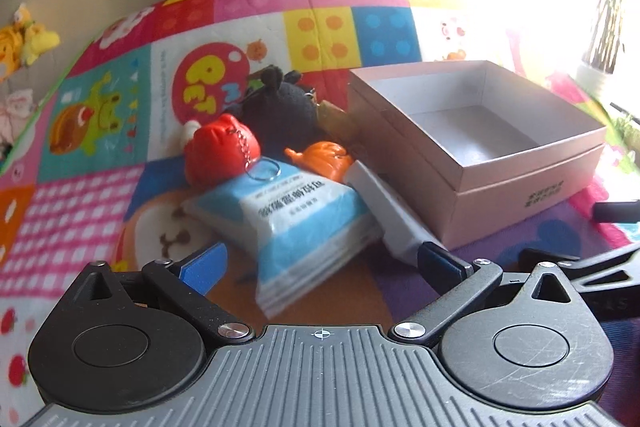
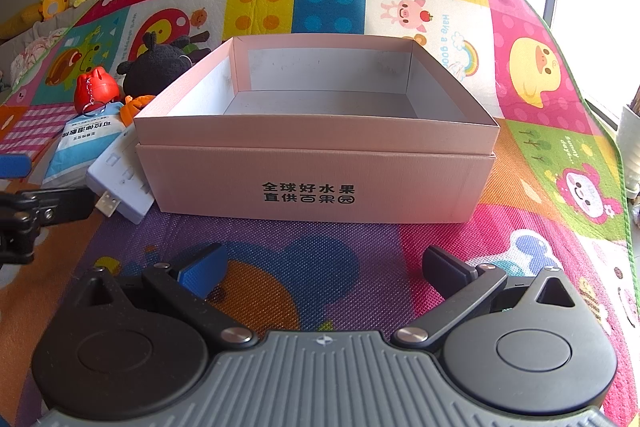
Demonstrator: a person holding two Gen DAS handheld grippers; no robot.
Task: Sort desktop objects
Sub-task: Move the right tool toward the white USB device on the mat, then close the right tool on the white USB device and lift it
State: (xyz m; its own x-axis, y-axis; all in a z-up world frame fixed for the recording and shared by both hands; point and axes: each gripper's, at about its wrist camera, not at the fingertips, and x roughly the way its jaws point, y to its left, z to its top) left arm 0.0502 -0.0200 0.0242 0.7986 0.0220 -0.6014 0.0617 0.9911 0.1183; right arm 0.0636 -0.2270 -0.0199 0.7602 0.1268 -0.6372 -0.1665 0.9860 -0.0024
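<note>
Play mat (image 2: 532, 39), patchwork cartoon print, fills both views. Pink cardboard box (image 2: 316, 147) sits centre of the right wrist view, open top, nothing inside, black print on its front wall; in the left wrist view it's at the right.

Clutter is bunched against the box's left side, lower left to mid left of the right wrist frame: white power adapter (image 2: 120, 179) touching the box wall, blue-white packet (image 1: 304, 223) beside it, black plush (image 1: 280, 107) behind, red keychain toy (image 1: 220, 155) with its ring lying on the packet, small orange toy (image 1: 324, 155) between packet and box.

Left gripper (image 1: 320, 263): jaws wide apart, holding nothing, packet's near end between the fingers, no contact visible.

Right gripper (image 2: 324, 267): jaws wide apart, holding nothing, over bare mat in front of the box.
</note>
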